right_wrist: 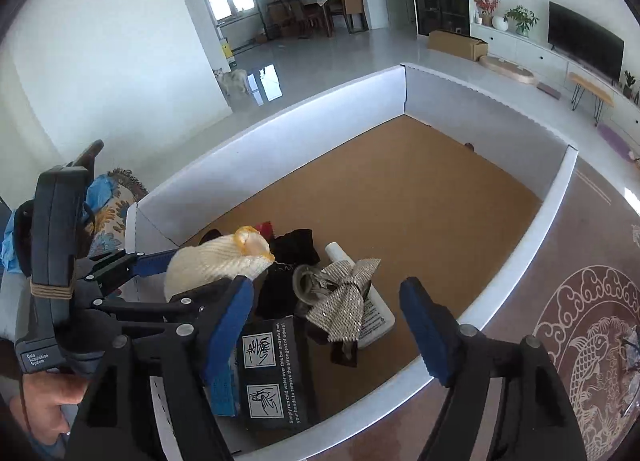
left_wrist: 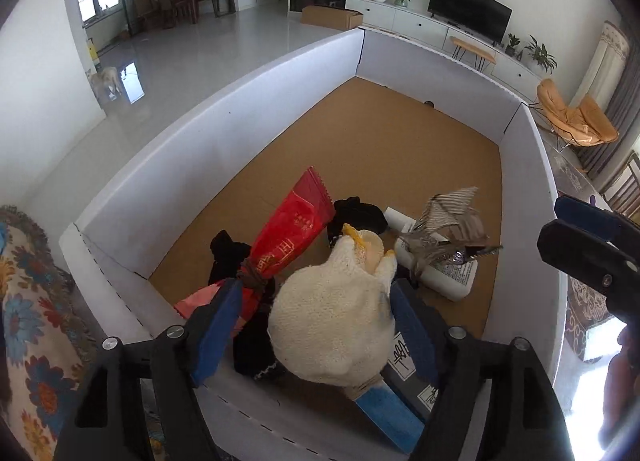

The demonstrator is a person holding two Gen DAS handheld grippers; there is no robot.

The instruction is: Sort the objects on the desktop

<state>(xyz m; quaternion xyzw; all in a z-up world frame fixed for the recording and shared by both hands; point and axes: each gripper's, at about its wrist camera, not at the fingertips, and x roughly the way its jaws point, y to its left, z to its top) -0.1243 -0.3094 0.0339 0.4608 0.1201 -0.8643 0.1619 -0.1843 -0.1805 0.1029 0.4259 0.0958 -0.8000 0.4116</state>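
A cream knitted glove [left_wrist: 332,317] with yellow fingertips sits between the blue pads of my left gripper [left_wrist: 316,285]. The pads stand apart from its sides, so the gripper is open. Under it, in the near corner of a white-walled box [left_wrist: 224,141], lie a red snack packet [left_wrist: 296,229], black cloth [left_wrist: 360,213], a white bottle [left_wrist: 444,281], a grey striped bow [right_wrist: 344,301], a black printed carton [right_wrist: 272,373] and a blue block [left_wrist: 388,413]. My right gripper [right_wrist: 326,281] hangs open above the bow and the carton, touching nothing. At the right edge of the left wrist view it [left_wrist: 560,229] shows again.
The box's brown cardboard floor [right_wrist: 420,201] is bare toward its far end. A patterned brown rug [right_wrist: 580,301] lies to the right of the box, a floral cushion [left_wrist: 28,301] to the left. A hand [right_wrist: 44,397] holds the left gripper's handle.
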